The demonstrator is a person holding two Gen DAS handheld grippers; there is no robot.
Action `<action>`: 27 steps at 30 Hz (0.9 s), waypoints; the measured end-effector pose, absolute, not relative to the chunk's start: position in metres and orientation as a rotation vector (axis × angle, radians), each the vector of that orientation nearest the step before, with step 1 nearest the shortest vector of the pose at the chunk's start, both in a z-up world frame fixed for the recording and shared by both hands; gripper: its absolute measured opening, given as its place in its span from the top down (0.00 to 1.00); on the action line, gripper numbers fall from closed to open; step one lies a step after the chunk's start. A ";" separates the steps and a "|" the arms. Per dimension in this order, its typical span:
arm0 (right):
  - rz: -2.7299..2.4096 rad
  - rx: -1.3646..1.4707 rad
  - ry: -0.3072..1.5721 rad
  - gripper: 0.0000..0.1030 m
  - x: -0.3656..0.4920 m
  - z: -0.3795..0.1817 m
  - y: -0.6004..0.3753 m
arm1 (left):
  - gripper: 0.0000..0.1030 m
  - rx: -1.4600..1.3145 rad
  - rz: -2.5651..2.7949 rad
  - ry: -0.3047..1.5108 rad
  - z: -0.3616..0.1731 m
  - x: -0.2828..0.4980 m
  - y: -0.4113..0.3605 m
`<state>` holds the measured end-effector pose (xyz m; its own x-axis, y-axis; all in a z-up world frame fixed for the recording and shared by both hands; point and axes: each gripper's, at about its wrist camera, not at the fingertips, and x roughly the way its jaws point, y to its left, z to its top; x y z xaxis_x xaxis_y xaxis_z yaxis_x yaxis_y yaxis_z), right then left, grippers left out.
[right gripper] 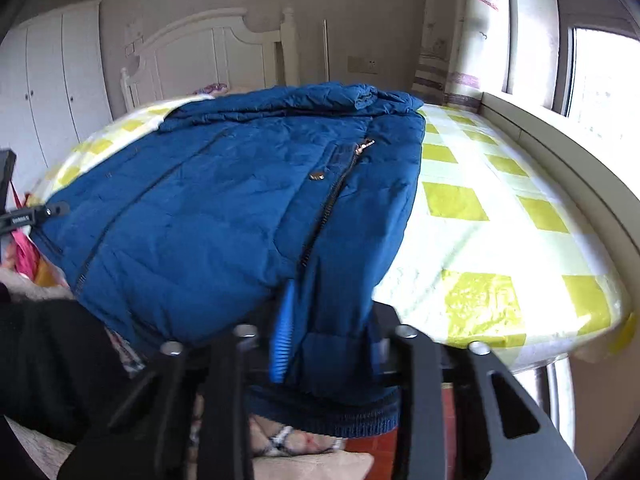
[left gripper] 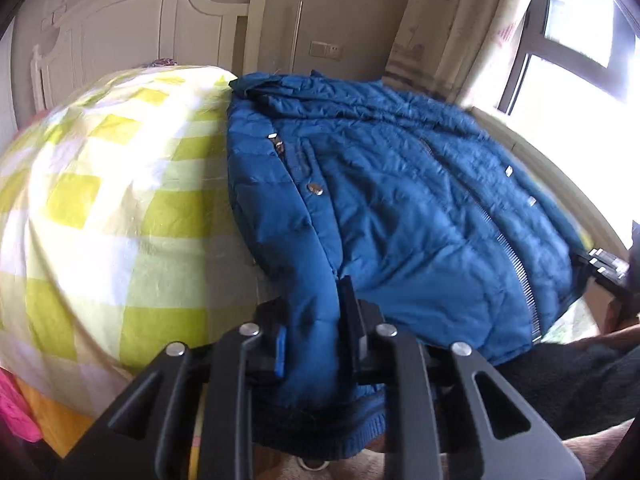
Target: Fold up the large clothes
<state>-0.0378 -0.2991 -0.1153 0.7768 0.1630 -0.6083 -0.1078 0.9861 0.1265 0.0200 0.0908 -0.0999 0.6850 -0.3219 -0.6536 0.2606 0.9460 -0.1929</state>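
Both grippers are on the hem now. In the left wrist view the left gripper point(left gripper: 312, 320) has its jaws nearly shut, pinching a bunched fold of the blue jacket point(left gripper: 380, 184) at bottom centre of the frame, the ribbed hem hanging below the fingers. Same story in the right wrist view: the right gripper point(right gripper: 332, 344) is clamped down on padded fabric at the hem, bottom centre, blue pad pressed against the cloth. The jacket lies front-up on the checked bed point(right gripper: 480, 208), filling the middle of both frames, hem at the near edge of the mattress and slightly over it, collar and hood away toward the headboard point(right gripper: 208, 44) at the top. So its long axis runs from bottom of frame to top, collar end pointing up-frame. This looks like the grasp step of a lengthwise fold, just secured. Next move, by my read: lift both corners together, evenly, and carry the hem toward the collar, keeping the bulky padding from slipping out or twisting.
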 end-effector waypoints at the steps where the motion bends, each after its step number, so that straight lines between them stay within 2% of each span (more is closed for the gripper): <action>1: 0.158 0.117 0.655 0.85 -0.040 -0.112 -0.303 | 0.82 -0.134 -0.347 0.735 -0.095 0.018 0.098; 7: 0.305 0.279 0.561 0.90 -0.067 -0.081 -0.318 | 0.83 -0.366 -0.441 0.676 -0.065 0.002 0.138; 9: 0.357 0.332 0.470 0.92 -0.083 -0.052 -0.322 | 0.83 -0.421 -0.465 0.644 -0.052 -0.008 0.146; 15: 0.448 0.295 0.234 0.92 -0.123 0.036 -0.314 | 0.87 -0.447 -0.562 0.400 0.027 -0.065 0.170; 19: 0.443 0.256 0.160 0.92 -0.100 0.076 -0.317 | 0.86 -0.543 -0.609 0.310 0.058 -0.052 0.191; 22: 0.396 0.263 0.228 0.92 -0.028 0.089 -0.324 | 0.83 -0.597 -0.579 0.355 0.068 0.008 0.196; 23: 0.367 0.300 0.290 0.92 0.011 0.085 -0.332 | 0.79 -0.630 -0.552 0.397 0.067 0.039 0.196; 25: 0.321 0.359 0.438 0.91 0.083 0.064 -0.348 | 0.76 -0.648 -0.521 0.504 0.057 0.101 0.192; 27: 0.302 0.489 0.592 0.87 0.141 0.028 -0.368 | 0.69 -0.708 -0.469 0.642 0.026 0.173 0.187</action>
<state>0.1411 -0.3678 0.0278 0.7916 0.4054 -0.4573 -0.1322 0.8442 0.5196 0.1730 0.1875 0.0256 0.7127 -0.5916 -0.3769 0.1783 0.6725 -0.7183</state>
